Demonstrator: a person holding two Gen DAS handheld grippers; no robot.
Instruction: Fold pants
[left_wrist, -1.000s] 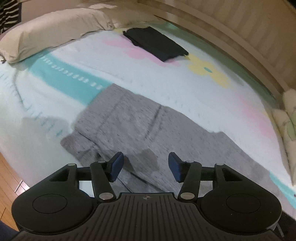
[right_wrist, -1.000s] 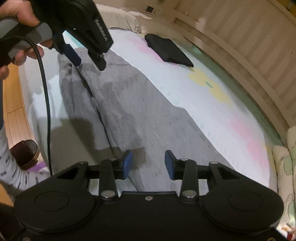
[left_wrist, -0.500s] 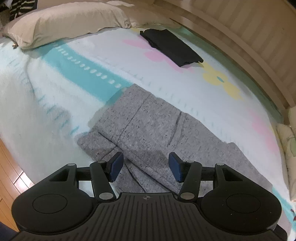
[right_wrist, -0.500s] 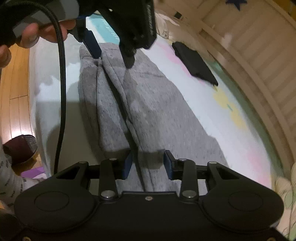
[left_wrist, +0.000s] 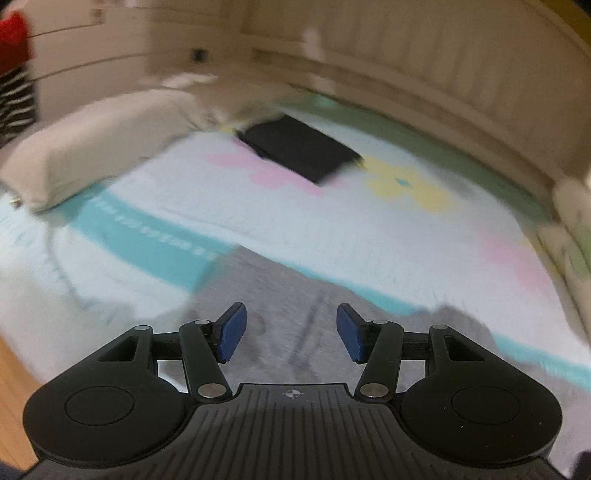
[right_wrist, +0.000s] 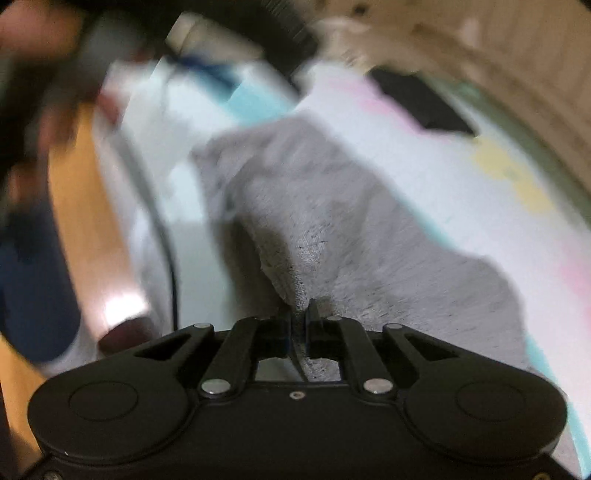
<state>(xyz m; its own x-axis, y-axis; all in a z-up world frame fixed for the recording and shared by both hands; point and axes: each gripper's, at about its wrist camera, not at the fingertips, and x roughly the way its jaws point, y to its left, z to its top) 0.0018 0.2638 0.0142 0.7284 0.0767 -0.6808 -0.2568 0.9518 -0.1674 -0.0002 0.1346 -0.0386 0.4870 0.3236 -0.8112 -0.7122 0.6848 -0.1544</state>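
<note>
The grey pants (right_wrist: 369, 236) lay across the bed (left_wrist: 369, 229), its cover white with pastel flowers. The right gripper (right_wrist: 297, 314) had its jaws pressed together, pinching a raised fold of the pants at 6 o'clock. The left gripper (left_wrist: 288, 332) hovered over the pants, jaws spread and empty, with a folded black garment (left_wrist: 299, 151) lying at 12 o'clock.

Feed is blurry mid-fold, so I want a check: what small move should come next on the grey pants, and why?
Probably lift the right gripper a little and carry its pinched fold across the grey knit pants. Its jaws are shut on a raised ridge of that cloth, while the left gripper hangs open above the pants, holding nothing, on the pastel bedspread.
</note>
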